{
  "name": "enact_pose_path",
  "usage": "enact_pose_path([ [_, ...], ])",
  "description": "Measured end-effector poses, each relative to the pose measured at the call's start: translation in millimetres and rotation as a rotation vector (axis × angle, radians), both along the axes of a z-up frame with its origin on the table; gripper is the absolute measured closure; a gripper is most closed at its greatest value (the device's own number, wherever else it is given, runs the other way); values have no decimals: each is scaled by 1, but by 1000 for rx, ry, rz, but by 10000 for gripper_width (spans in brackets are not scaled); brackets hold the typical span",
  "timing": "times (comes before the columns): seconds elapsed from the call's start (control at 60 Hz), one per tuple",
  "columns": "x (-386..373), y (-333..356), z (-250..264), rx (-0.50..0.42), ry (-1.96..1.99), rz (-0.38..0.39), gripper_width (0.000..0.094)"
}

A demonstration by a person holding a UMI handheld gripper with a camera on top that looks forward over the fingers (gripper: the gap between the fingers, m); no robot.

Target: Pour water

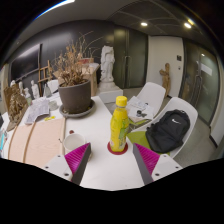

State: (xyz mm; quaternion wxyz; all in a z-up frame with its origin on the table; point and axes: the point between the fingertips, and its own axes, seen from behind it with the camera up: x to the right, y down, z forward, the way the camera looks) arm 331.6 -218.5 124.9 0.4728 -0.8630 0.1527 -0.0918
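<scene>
A yellow bottle [119, 125] with a yellow-green body and a cap stands upright on a red coaster [118, 149] on the white table [98, 125]. My gripper [110, 158] is open and empty, low over the table. Its two fingers with magenta pads [76, 157] are spread wide. The bottle stands just ahead of the fingers, centred between them, with clear gaps at both sides. No cup or glass shows.
A large potted dry plant [74, 85] stands beyond the bottle to the left. A black bag [167, 131] lies on a white chair [185, 108] at the right. Papers and small items [40, 108] lie at the table's left. A white statue [107, 62] stands at the back.
</scene>
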Motion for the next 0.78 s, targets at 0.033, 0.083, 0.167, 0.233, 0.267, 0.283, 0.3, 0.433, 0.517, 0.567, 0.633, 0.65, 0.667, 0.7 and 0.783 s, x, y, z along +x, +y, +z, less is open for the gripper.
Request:
enact_pose_path([
  [0.033,-12,-15,10,-11,0,2,78],
  [0.083,-30,-37,24,-21,-9,6,79],
  [0.167,-61,-78,49,-30,-29,6,76],
  [0.233,-85,-110,66,-43,-39,5,75],
  [0.267,-96,-125,74,-45,-46,6,76],
  [0.283,-102,-132,78,-45,-48,8,75],
  [0.3,-108,-138,81,-44,-50,11,73],
  [0.433,-145,-178,101,-45,-48,15,75],
  [0.517,-168,-195,111,-37,-34,26,74],
  [0.567,-176,-200,115,-35,-37,30,76],
  [0.633,-186,-208,117,-32,-25,34,75],
  [0.65,-188,-209,117,-33,-23,35,75],
  [0.667,-190,-211,117,-35,-22,36,74],
  [0.7,-193,-213,116,-39,-21,35,74],
  [0.783,-200,-218,115,-43,-7,41,76],
])
